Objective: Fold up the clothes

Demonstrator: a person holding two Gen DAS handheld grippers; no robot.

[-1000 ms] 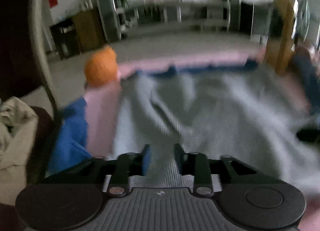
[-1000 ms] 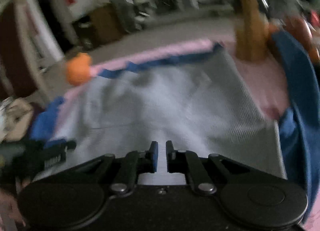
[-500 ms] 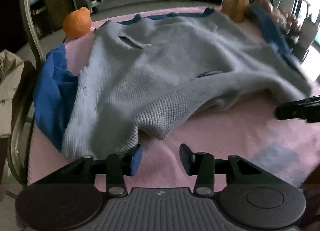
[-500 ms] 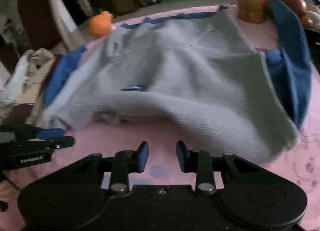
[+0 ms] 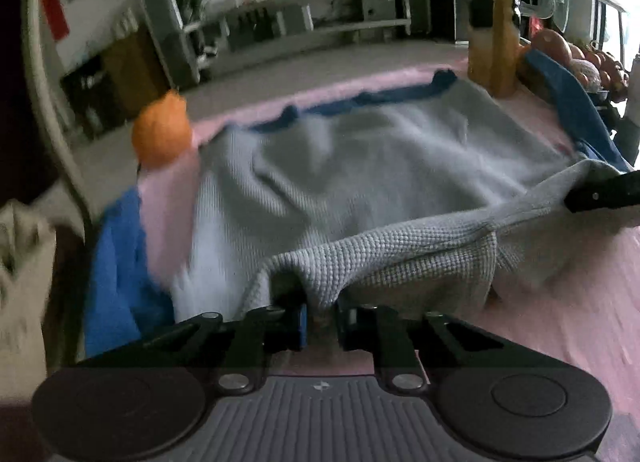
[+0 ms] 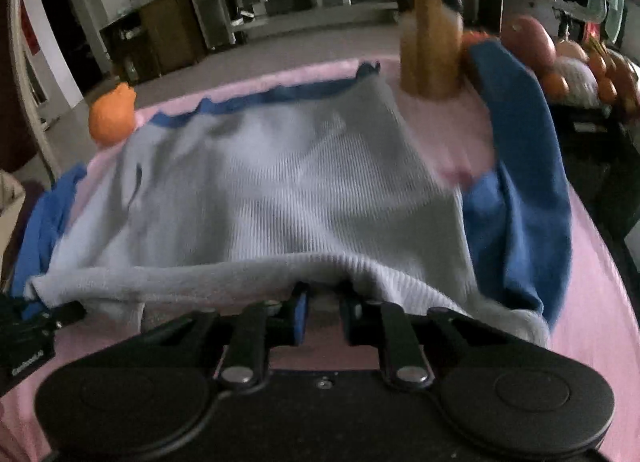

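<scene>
**Inspector A:** Item under inspection: a grey knit sweater point(image 5: 360, 165), spread over a pink tablecloth point(image 5: 560, 326). Its near hem is raised off the cloth; the far part lies flat. State of the left gripper point(image 5: 320, 316)?

**Inspector B:** Clenched on fabric. A bunched fold of the sweater's hem sits between the two fingers, in contact with both. The knit drapes down over the fingertips on either side.

**Inspector A:** Right gripper point(image 6: 323, 312)?

**Inspector B:** The hem of the grey sweater point(image 6: 280, 189) hangs over its fingertips and hides them. The fingers stand close together with a narrow gap. I cannot tell for certain whether cloth is pinched in it.

**Inspector A:** Is either tool seen from the other's camera?

**Inspector B:** Yes. The left wrist view shows a black fingertip of the right gripper point(image 5: 600, 191) at the sweater's right corner. The right wrist view shows the left gripper point(image 6: 28, 328) at the lower left, beside the hem.

**Inspector A:** Surroundings?

**Inspector B:** A blue garment point(image 6: 520, 181) lies under the sweater, showing along the far edge and both sides. An orange round object point(image 5: 162, 133) sits at the far left corner of the cloth. A tan upright object point(image 5: 492, 21) stands at the far right. Reddish fruit point(image 6: 528, 37) is piled beyond it.
</scene>
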